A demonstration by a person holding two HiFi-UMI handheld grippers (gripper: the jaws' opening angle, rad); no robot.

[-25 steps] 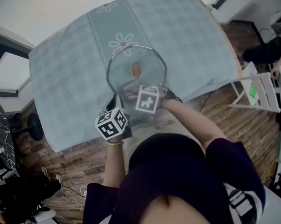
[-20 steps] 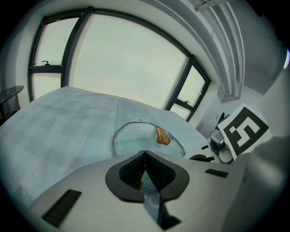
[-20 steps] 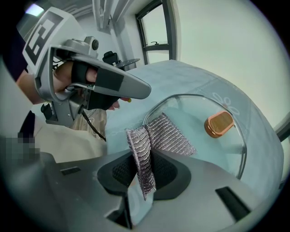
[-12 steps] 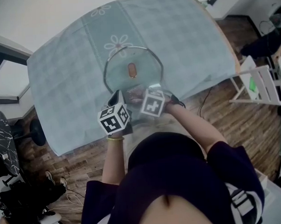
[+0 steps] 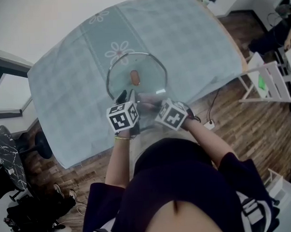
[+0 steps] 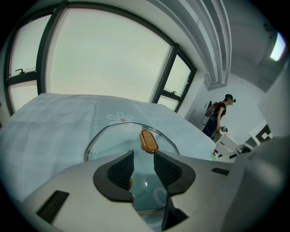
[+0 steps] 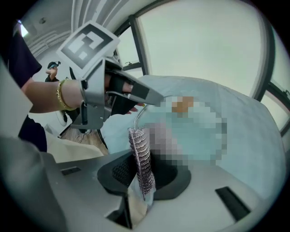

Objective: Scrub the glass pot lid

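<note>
The only print I can make out is the black-and-white square markers on the two cubes; I can read no lettering on anything else.

The glass pot lid (image 5: 144,69) lies near the centre of the head view on a pale green checked tablecloth (image 5: 190,34) printed with white daisies, its brown knob (image 5: 134,78) in the middle. The left gripper (image 6: 144,158) is at the lid's near edge. Its jaws are opening, with the glass in the gap and the ribbed pads clear of it. The right gripper (image 7: 145,174) is clamped on a silvery mesh scouring pad (image 7: 141,156), which stands upright between its jaws, just beside the lid's rim.

In the head view both marker cubes cover the lid's lower edge. In the right gripper view the left gripper fills the upper left and hides part of the rim; a gold bracelet (image 7: 61,95) sits on that wrist.

At the right of the head view a white chair (image 5: 269,83) stands on the wooden floor (image 5: 227,119). At the right of the left gripper view a person (image 6: 218,115) stands well away, with a big window (image 6: 104,59) across the top.
</note>
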